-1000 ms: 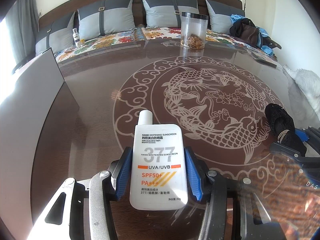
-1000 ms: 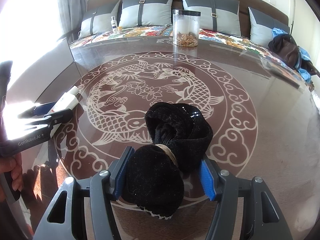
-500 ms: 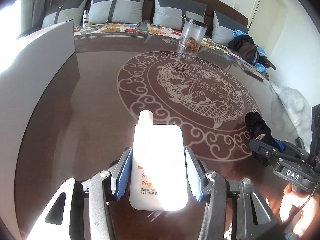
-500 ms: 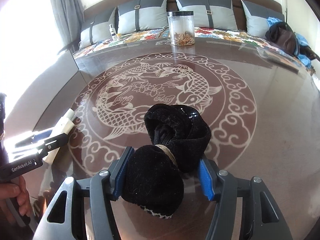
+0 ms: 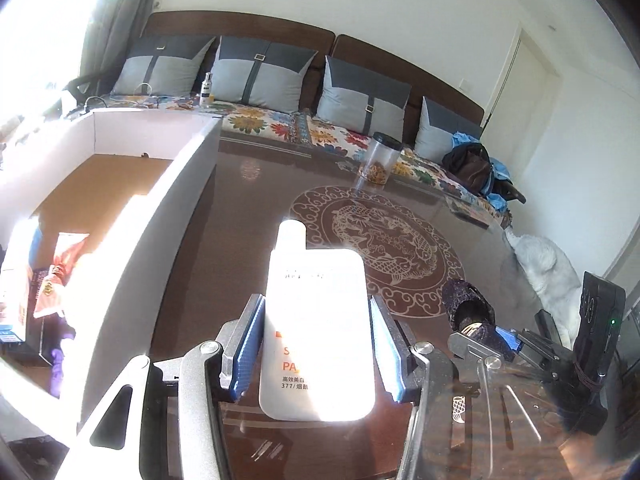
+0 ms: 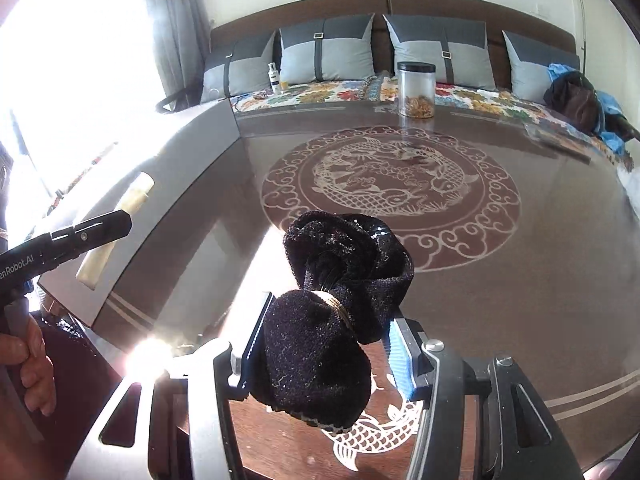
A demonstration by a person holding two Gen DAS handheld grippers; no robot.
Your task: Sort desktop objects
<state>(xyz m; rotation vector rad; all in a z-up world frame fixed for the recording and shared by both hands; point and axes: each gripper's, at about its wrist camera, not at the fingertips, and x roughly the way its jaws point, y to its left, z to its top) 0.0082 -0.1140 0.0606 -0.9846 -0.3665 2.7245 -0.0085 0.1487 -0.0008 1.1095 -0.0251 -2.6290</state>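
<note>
A: Left wrist view first. Our left gripper is clenched on the white sunscreen bottle, 1 blue pad flat against each narrow side, cap pointing away from us. The bottle hangs clear above the glass table, just right of the white cardboard box.

B: That flat-sided hold makes sense; we judge it stops the bottle twisting while we carry it. The box is open-topped with packets already lying inside, so it looks like our sorting bin.

A: Low at the right of this view we also see the right gripper with something dark in it.

B: Right wrist view, then. Our right gripper grasps the black velvet hair scrunchie; its jaws have just been closing, and the soft fabric is squeezed between them, bulging above and below the pads.

A: Soft things need that extra squeeze, we would guess. It too is lifted off the table. At the left edge, the left gripper carries the bottle in front of the box wall.

B: The snack jar stands at the far table edge, well apart from both.
</note>
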